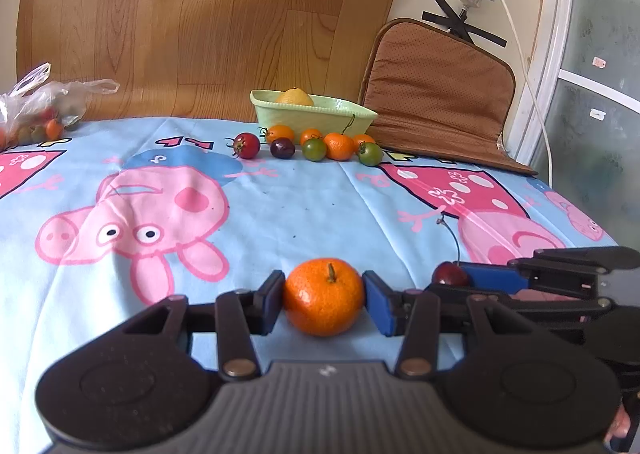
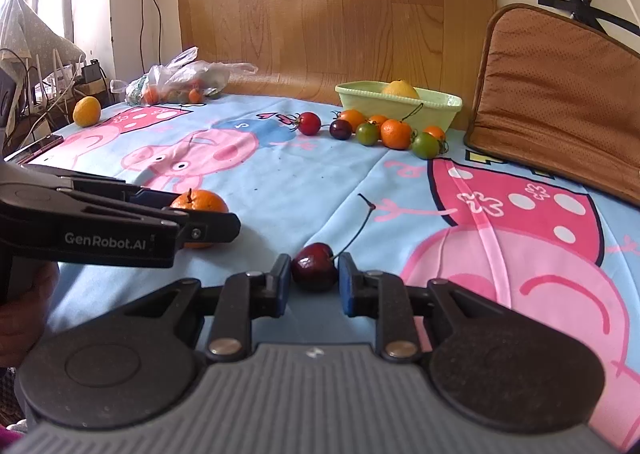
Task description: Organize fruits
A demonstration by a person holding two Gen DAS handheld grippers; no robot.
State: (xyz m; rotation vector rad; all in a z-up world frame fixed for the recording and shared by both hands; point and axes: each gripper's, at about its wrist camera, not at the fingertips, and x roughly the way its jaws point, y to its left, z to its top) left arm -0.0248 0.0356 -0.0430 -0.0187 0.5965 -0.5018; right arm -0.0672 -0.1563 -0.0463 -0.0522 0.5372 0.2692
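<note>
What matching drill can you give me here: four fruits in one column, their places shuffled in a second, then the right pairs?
Things:
1. mandarin
2. cherry
3. lemon
4. yellow fruit

Places:
A. in the green bowl
B. between the jaws of the left gripper
C. alone at the cloth's far left edge
D. between the jaws of the right gripper

Pairs: 1-B, 2-D, 3-A, 4-C
</note>
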